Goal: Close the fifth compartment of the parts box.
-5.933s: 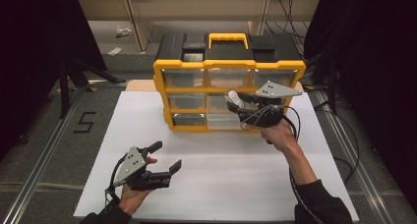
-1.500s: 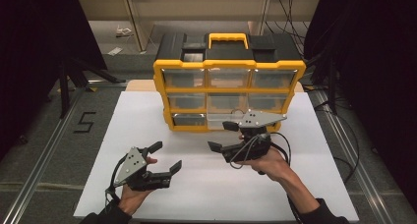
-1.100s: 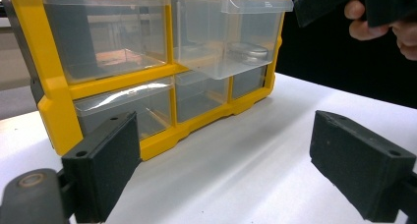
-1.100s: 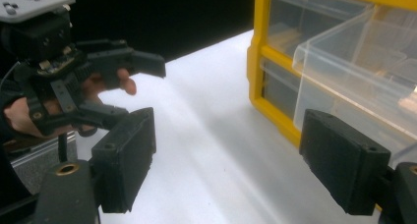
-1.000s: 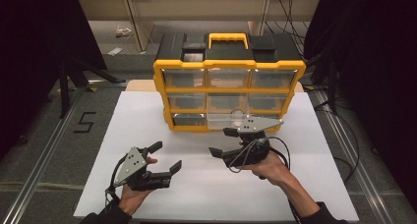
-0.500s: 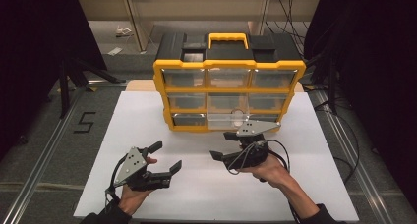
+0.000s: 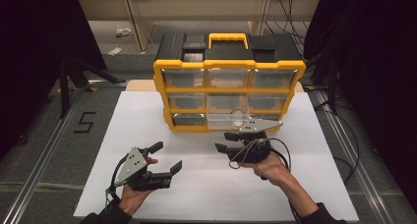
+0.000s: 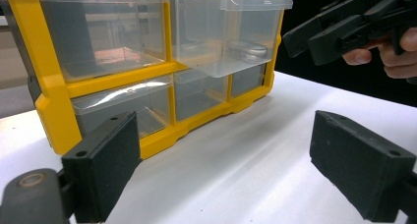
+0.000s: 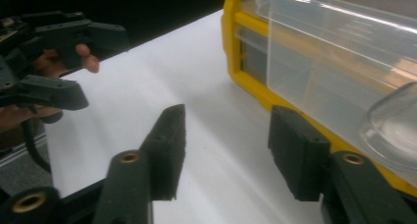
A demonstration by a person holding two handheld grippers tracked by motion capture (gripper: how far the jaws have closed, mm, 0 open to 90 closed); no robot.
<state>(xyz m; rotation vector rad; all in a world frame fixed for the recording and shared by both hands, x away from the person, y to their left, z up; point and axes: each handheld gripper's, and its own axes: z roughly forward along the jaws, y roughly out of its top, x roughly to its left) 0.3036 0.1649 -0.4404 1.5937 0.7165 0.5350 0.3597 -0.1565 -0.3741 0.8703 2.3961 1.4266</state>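
Pulling stage: clear drawer [image 7: 230,119] drawn out of the bottom row, middle column, of the yellow organizer [image 7: 228,64]; a small round item [image 8: 247,49] inside.
Drawer heading: front lip toward the person, long axis running front to back out of the cabinet.
Lying from right gripper [image 7: 227,141]: just beyond and slightly left of the jaws, near, not touching.
Right gripper state: jaws apart, empty.
Left gripper [image 7: 164,159]: jaws spread wide, empty, well apart from the drawer.
Nearer hand: right.
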